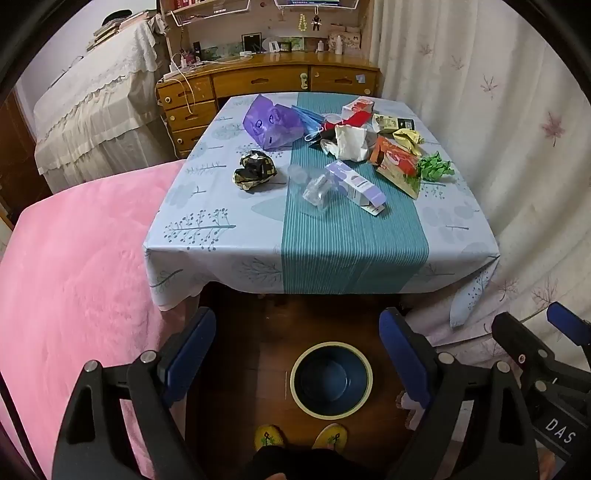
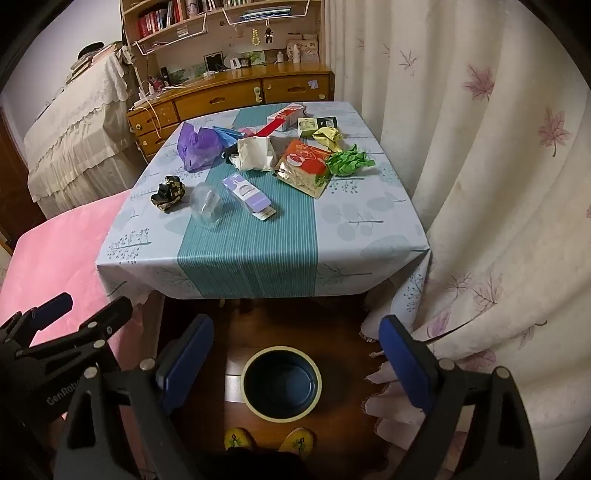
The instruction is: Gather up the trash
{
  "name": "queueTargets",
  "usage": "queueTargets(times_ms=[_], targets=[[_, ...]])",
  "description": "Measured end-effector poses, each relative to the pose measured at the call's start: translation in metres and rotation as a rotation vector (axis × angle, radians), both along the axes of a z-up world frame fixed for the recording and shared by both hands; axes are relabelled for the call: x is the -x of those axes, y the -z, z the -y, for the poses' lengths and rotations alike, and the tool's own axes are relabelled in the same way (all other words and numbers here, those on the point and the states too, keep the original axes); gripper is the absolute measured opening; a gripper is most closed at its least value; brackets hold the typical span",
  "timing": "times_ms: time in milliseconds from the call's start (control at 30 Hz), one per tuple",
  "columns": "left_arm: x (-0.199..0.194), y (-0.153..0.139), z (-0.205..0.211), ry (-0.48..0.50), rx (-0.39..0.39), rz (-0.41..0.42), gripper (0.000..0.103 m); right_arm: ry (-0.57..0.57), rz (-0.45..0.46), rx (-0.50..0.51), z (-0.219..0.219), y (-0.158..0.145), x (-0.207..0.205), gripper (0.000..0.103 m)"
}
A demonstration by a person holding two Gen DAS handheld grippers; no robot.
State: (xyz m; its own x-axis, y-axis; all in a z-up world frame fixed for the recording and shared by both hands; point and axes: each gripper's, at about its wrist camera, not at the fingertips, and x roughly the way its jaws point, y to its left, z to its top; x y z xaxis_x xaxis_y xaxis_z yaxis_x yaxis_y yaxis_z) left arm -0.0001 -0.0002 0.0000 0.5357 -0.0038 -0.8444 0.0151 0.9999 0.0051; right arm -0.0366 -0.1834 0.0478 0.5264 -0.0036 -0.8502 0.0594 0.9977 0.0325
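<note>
Both grippers, left gripper (image 1: 297,347) and right gripper (image 2: 295,347), gaped, grasping nothing | bin (image 2: 280,384) on floor looked bare | trash (image 1: 351,147) all lay toward table's (image 1: 221,236) far edge | collecting unstarted.

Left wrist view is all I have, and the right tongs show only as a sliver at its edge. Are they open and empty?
Observer: Yes. In the right wrist view the right tongs stand wide open, with nothing between the blue pads.
Operator: What do they frame?
Observer: The dark blue round bin with a cream rim shows between their fingers, low in that view.
Operator: Anything above the wooden desk that my view cuts off?
Observer: A shelf of red-spined books stands above its left end.
</note>
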Motion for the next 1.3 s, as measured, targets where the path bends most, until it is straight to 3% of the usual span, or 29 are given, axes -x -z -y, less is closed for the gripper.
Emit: queueTargets(times_ms=[233, 1300], targets=[[0.004, -0.005, 0.002, -0.004, 0.013, 0.032, 0.089, 0.001, -0.001, -0.003, 0.003, 0.000, 0.000, 0.092], [0.009, -0.008, 0.017, 0.023, 0.016, 0.040, 0.089, 0.000, 0.002, -0.008, 0.009, -0.002, 0.003, 0.092]])
